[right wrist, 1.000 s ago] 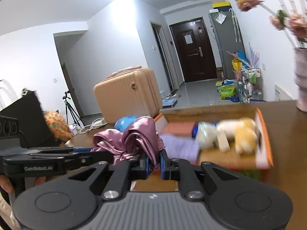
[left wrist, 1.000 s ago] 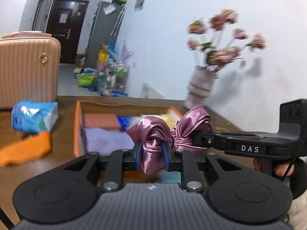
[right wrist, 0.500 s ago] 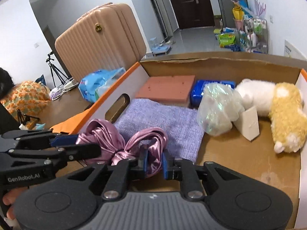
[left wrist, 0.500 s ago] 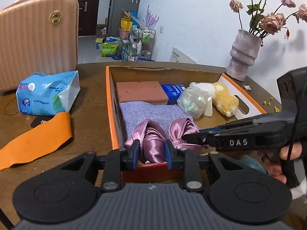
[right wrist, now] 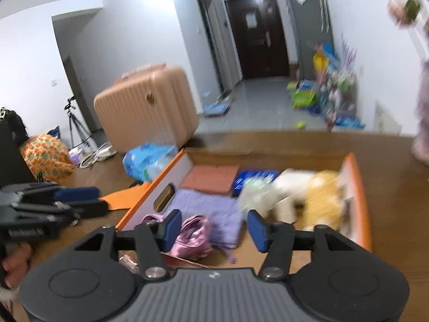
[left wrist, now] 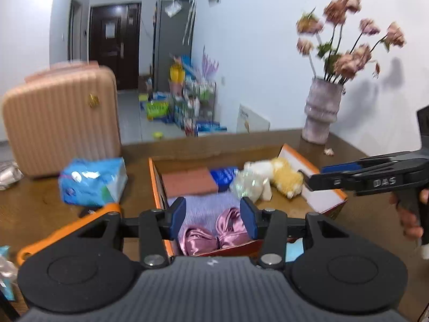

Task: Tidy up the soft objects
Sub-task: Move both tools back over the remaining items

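Left wrist view: left gripper (left wrist: 213, 218) has spread its fingers, releasing the glossy pink satin cloth (left wrist: 214, 237), now crumpled inside the orange-rimmed cardboard box (left wrist: 325, 197) against the ribbed lilac knitted towel (left wrist: 206, 210); placement looks finished.

Right wrist view: right gripper (right wrist: 213, 226) has likewise let go, fingers apart, satin cloth (right wrist: 191, 237) slumped below, beside the fluffy yellow plush toy (right wrist: 320, 200).

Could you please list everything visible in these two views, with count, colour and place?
Satin cloth: one, pink, box's near corner on the purple cloth.
Purple cloth: one, in box.
Box: one, orange-rimmed cardboard, on table.
Plush toy: one, yellow-white, box's far right.
Brick-red block: one, box's far left.
Tissue pack: one, blue, left of box.
Suitcase: one, beige, behind table.
Vase: one, pale, holding pink flowers.
Left gripper: open.
Right gripper: open.
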Demonstrator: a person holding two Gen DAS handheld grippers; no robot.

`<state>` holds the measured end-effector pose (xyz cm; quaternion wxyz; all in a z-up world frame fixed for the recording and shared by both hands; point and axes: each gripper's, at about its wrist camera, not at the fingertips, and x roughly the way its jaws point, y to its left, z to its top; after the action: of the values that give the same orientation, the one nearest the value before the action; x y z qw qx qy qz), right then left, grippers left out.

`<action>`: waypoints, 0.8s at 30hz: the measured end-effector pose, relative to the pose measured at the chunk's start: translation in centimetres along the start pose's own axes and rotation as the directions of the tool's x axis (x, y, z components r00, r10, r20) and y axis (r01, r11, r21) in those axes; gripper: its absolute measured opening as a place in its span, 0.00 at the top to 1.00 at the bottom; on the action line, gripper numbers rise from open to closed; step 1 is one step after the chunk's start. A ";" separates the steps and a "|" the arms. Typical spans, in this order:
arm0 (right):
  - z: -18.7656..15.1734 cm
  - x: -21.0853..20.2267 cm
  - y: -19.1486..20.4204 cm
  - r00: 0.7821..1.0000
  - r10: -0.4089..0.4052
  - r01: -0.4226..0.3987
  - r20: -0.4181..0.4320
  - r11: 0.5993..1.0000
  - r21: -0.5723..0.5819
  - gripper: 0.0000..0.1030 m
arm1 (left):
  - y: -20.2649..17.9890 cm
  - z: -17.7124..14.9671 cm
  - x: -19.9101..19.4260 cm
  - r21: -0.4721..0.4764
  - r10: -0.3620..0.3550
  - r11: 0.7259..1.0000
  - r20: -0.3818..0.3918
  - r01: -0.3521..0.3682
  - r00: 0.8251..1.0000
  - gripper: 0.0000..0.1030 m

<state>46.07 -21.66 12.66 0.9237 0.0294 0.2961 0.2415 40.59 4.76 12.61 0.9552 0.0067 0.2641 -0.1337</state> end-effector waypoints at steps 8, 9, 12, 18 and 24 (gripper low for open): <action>-0.8 -9.0 -2.0 0.989 -0.103 0.101 0.102 0.995 0.020 0.40 | -1.9 0.1 -5.4 0.000 0.043 0.999 0.076 -0.043 0.996 0.43; -0.9 -9.7 -1.8 0.988 -0.106 0.105 0.113 0.994 0.019 0.40 | -2.2 0.1 -6.0 0.003 0.045 0.999 0.089 -0.046 0.995 0.40; -1.9 -11.3 -1.0 0.980 -0.126 0.128 0.155 0.992 -0.003 0.36 | -3.4 -0.6 -7.7 0.015 0.074 0.997 0.137 -0.077 0.988 0.33; -6.7 -14.3 1.5 0.954 -0.115 0.129 0.276 0.991 -0.034 0.28 | -4.9 -6.1 -10.6 -0.026 0.142 0.990 0.203 -0.139 0.969 0.21; -14.3 -16.2 4.7 0.934 -0.112 0.151 0.339 0.984 -0.090 0.22 | -7.7 -14.0 -13.9 -0.050 0.171 0.985 0.227 -0.164 0.959 0.12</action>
<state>24.57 -26.35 10.49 0.9745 -0.0033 0.1231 0.1873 20.13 2.04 8.02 0.9872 -0.0012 0.1519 -0.0484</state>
